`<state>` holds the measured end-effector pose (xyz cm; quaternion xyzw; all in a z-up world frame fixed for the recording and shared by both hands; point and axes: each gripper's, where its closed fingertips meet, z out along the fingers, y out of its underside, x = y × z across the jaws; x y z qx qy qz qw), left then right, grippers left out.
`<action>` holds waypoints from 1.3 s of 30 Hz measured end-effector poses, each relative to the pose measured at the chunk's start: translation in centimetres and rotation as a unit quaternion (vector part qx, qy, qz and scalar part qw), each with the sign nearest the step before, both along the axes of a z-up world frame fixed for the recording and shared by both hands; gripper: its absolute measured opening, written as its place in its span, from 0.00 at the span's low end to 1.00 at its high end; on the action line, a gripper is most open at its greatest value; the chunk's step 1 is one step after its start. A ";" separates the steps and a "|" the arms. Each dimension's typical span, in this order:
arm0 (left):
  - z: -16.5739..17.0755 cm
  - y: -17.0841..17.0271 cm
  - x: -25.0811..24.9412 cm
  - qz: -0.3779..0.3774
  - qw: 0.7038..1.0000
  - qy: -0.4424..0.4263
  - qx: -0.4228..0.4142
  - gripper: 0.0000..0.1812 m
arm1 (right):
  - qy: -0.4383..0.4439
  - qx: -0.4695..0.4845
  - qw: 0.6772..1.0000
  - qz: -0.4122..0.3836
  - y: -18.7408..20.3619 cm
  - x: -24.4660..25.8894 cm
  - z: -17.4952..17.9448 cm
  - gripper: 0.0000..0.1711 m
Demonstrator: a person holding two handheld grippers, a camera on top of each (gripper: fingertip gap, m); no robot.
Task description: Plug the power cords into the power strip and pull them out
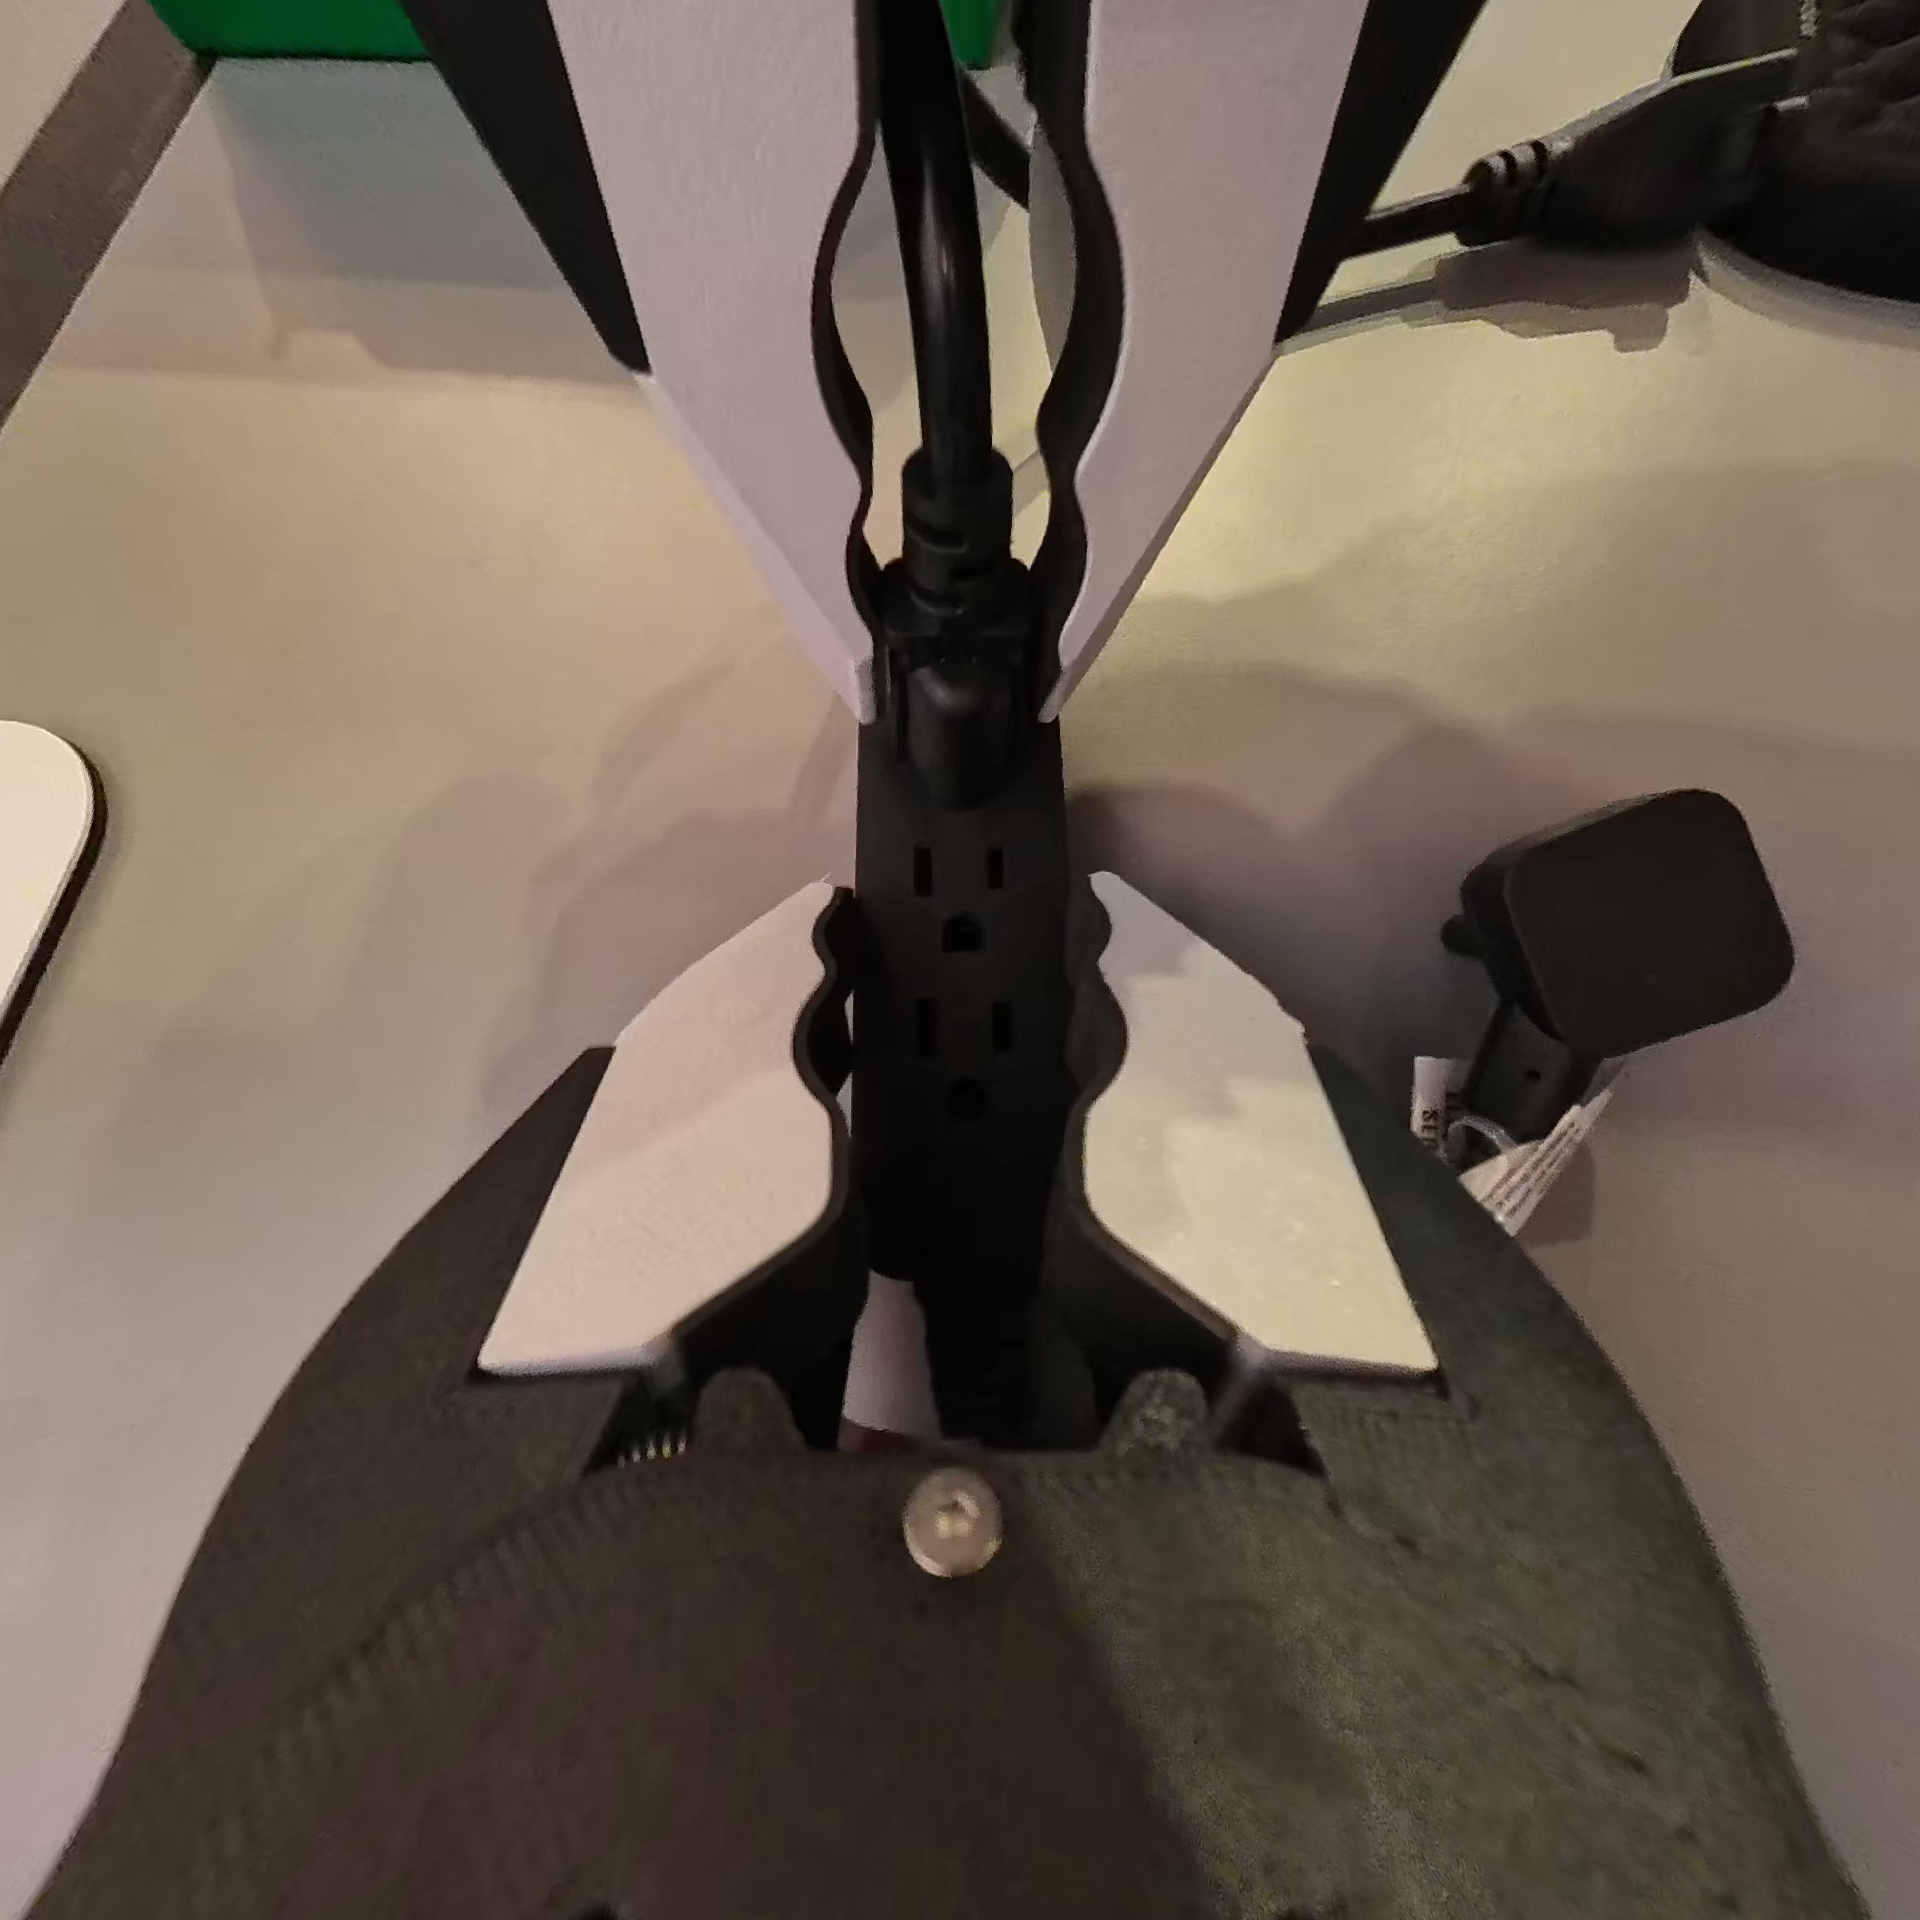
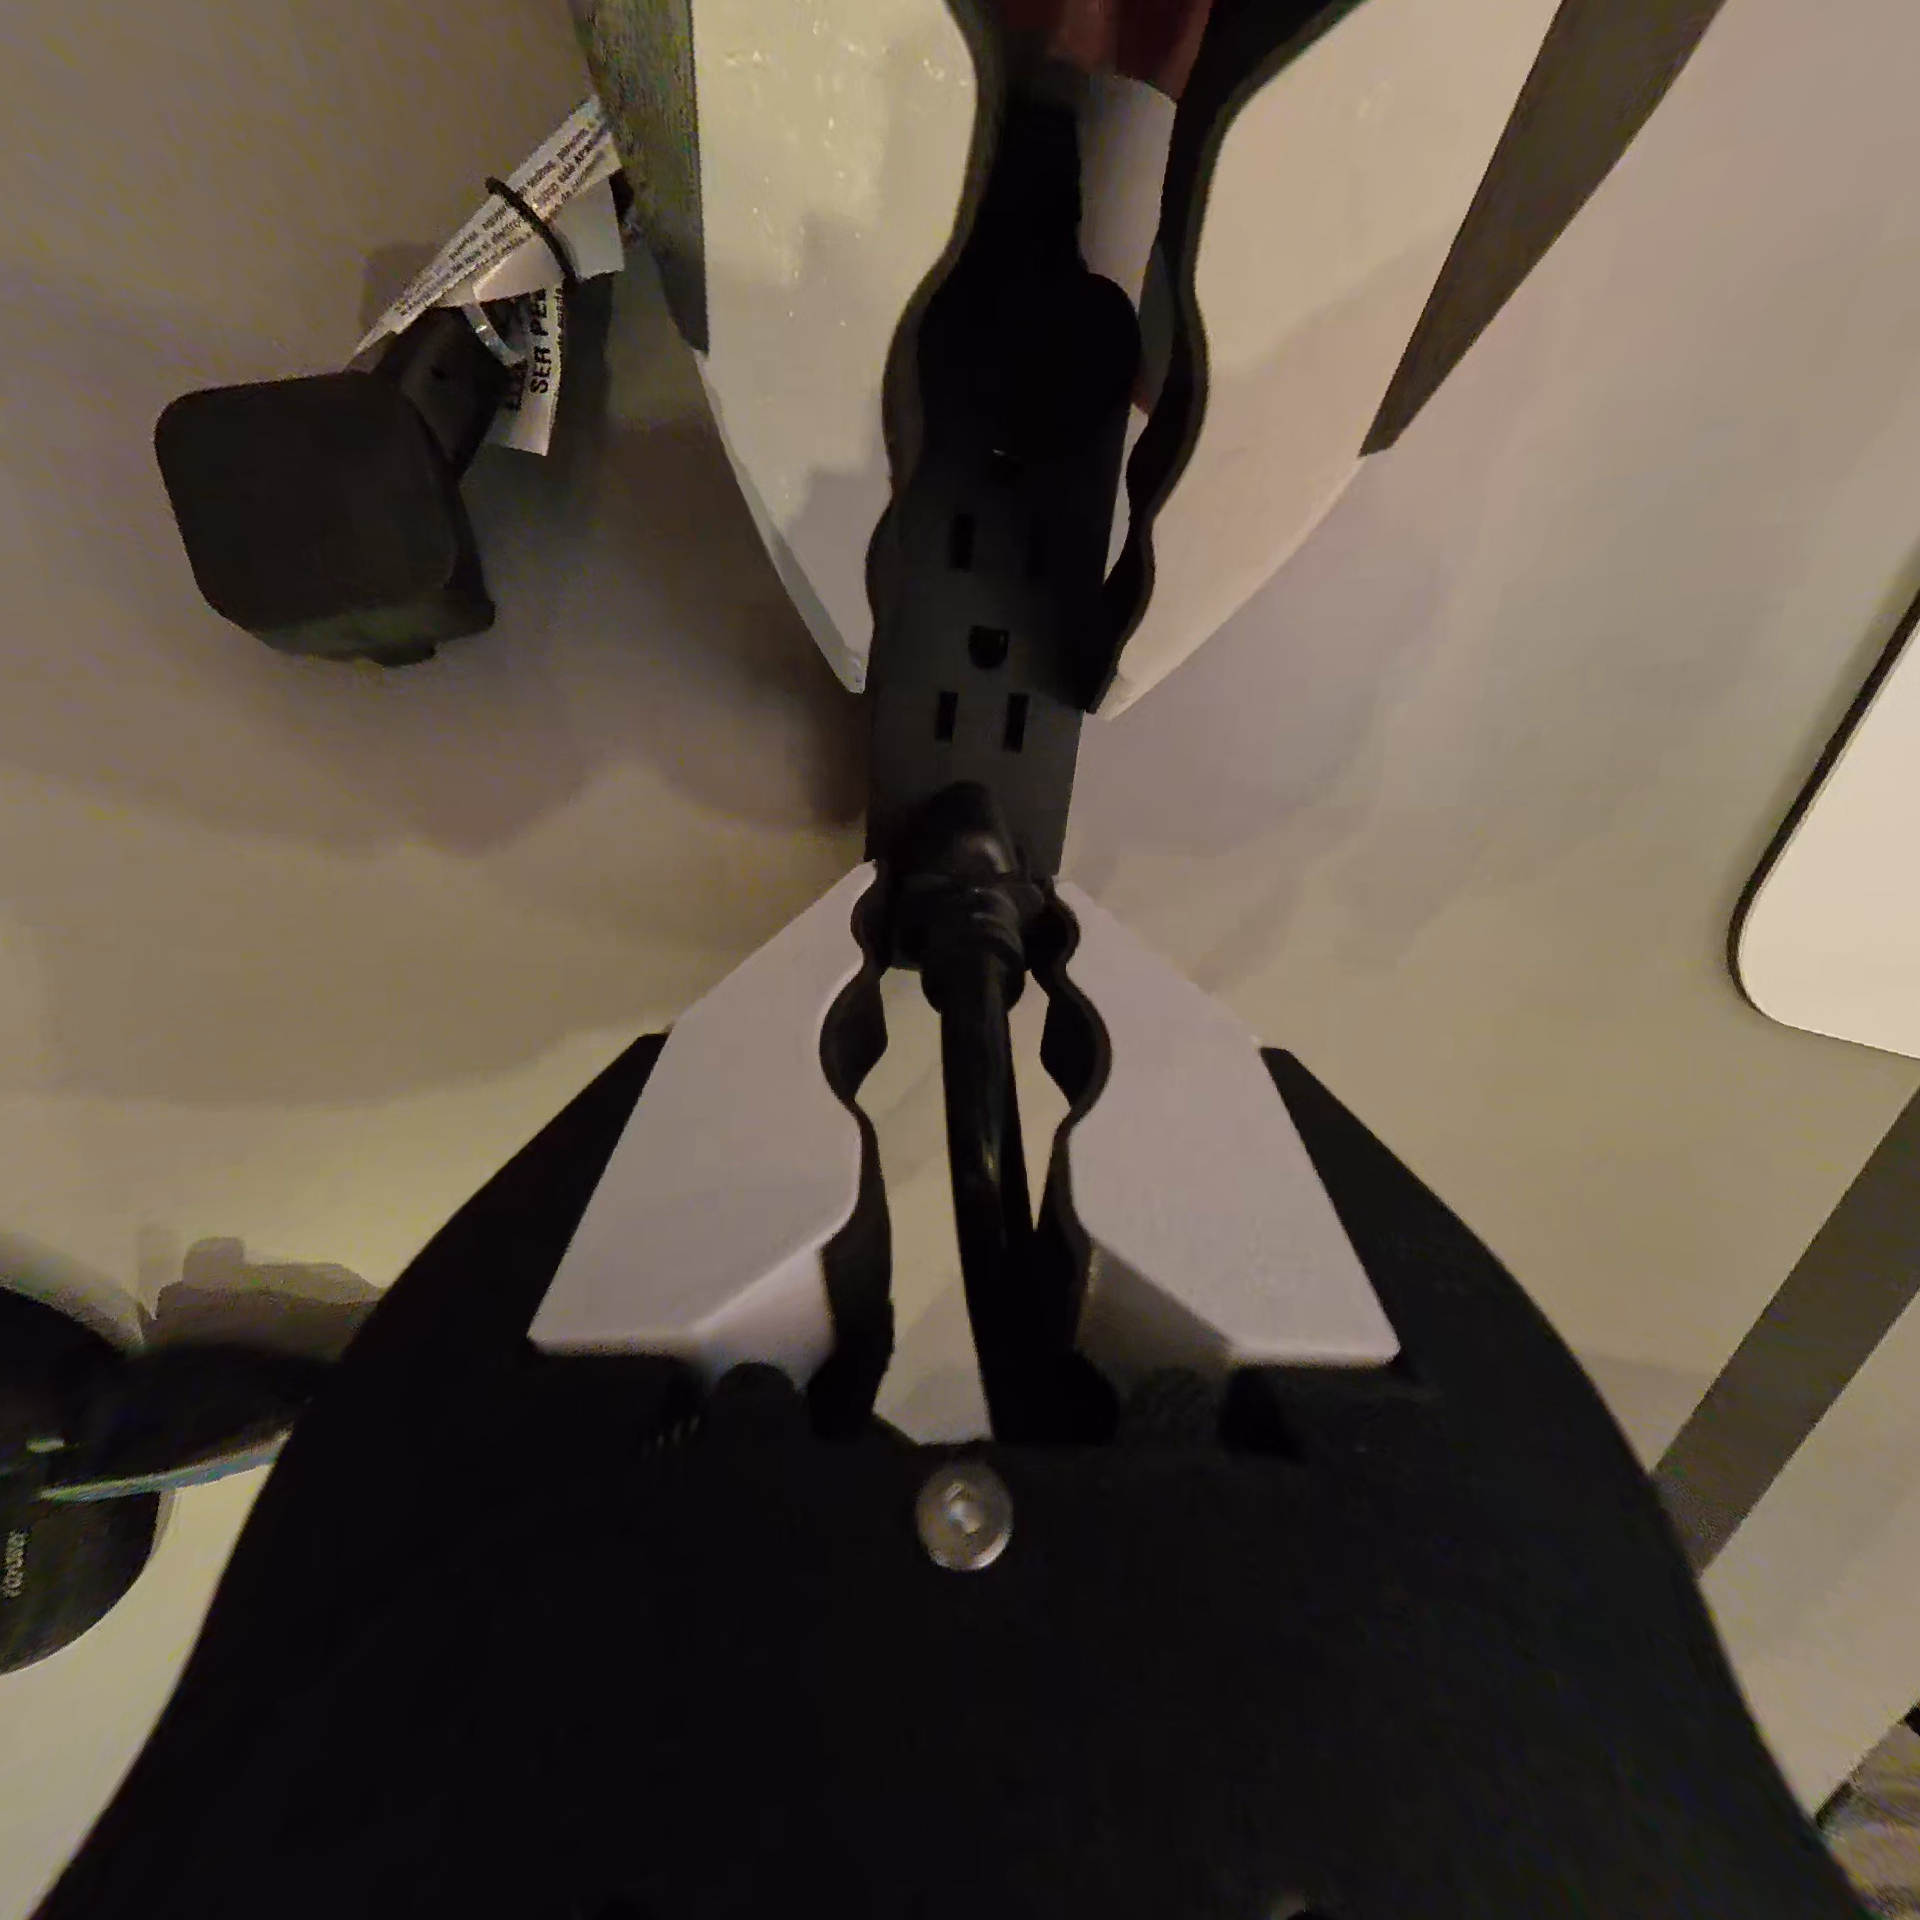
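Note:
A black power strip (image 1: 966,1039) lies lengthwise on a white table. My left gripper (image 1: 966,894) is shut on its sides near the cord end. The strip also shows in the right wrist view (image 2: 977,644), with the left gripper (image 2: 982,691) coming in from the top. My right gripper (image 2: 966,888) is shut on a black plug (image 2: 961,831) that sits at the strip's end outlet. Its cord (image 2: 987,1122) runs back between the fingers. In the left wrist view the right gripper (image 1: 956,712) holds the plug (image 1: 956,727) from the far side. Two outlets are free.
A black square adapter with white tags (image 1: 1631,935) lies right of the strip, also seen in the right wrist view (image 2: 312,520). A white flat pad with a dark rim (image 1: 31,862) lies left. A bundle of black cables (image 1: 1766,156) and a green box (image 1: 312,26) are at the back. The tips of both grippers are at nearly the same place.

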<state>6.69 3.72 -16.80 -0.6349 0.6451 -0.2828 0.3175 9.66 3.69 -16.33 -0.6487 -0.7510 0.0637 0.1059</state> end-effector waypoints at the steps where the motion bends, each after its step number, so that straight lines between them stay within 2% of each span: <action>1: 0.0 0.0 0.0 0.003 1.000 0.006 -0.004 0.22 | 0.000 -0.004 1.000 -0.003 0.0 0.0 0.0 0.13; 5: 0.1 0.2 -0.1 0.002 1.000 0.019 0.002 0.24 | 0.004 -0.012 1.000 -0.008 -0.1 0.0 0.0 0.13; 7: 0.0 0.1 0.0 -0.009 0.999 0.031 -0.001 0.21 | 0.002 -0.011 1.000 -0.010 -0.1 0.1 0.0 0.13; 11: -0.1 0.2 -0.1 -0.002 1.000 -0.002 -0.017 0.23 | 0.015 0.000 1.000 -0.021 0.2 -0.1 0.0 0.14; 16: 0.1 0.2 0.0 0.007 1.000 -0.001 -0.010 0.22 | 0.010 -0.008 1.000 -0.020 0.0 0.1 0.0 0.13; 19: 0.3 0.9 -0.3 0.031 1.000 0.003 0.005 0.27 | 0.012 -0.005 1.000 -0.026 0.1 0.0 0.0 0.13; 20: 0.5 0.9 -0.5 0.027 1.000 0.006 0.010 0.26 | 0.013 -0.006 1.000 -0.027 0.1 0.0 0.0 0.13; 22: 1.5 1.0 -0.8 0.017 0.999 0.002 0.038 0.10 | 0.012 -0.008 1.000 -0.028 0.1 0.0 0.0 0.13; 26: 0.5 0.7 -1.8 -0.007 0.999 0.050 0.011 0.04 | 0.013 -0.013 1.000 -0.025 0.1 0.0 0.0 0.13; 28: 0.7 1.0 -1.6 -0.006 0.998 0.049 0.028 0.13 | 0.013 -0.014 1.000 -0.023 0.1 0.0 0.0 0.13; 29: 0.7 1.1 -1.5 -0.002 0.998 0.051 0.025 0.20 | 0.014 -0.014 1.000 -0.023 0.1 0.0 0.0 0.13; 30: 0.8 1.0 -1.4 -0.004 0.999 0.050 0.014 0.22 | 0.015 -0.014 1.000 -0.023 0.1 0.0 0.0 0.13; 32: 0.6 1.0 -1.3 -0.008 0.999 0.052 0.013 0.19 | 0.014 -0.014 1.000 -0.022 0.1 0.0 0.0 0.13; 37: 0.4 0.5 -0.9 -0.019 0.997 0.073 -0.021 0.22 | 0.016 -0.016 0.999 -0.022 0.1 0.0 0.0 0.13; 39: -1.2 0.2 -1.2 -0.028 0.993 0.111 -0.012 0.25 | 0.018 -0.015 1.000 -0.021 0.0 -0.1 0.0 0.13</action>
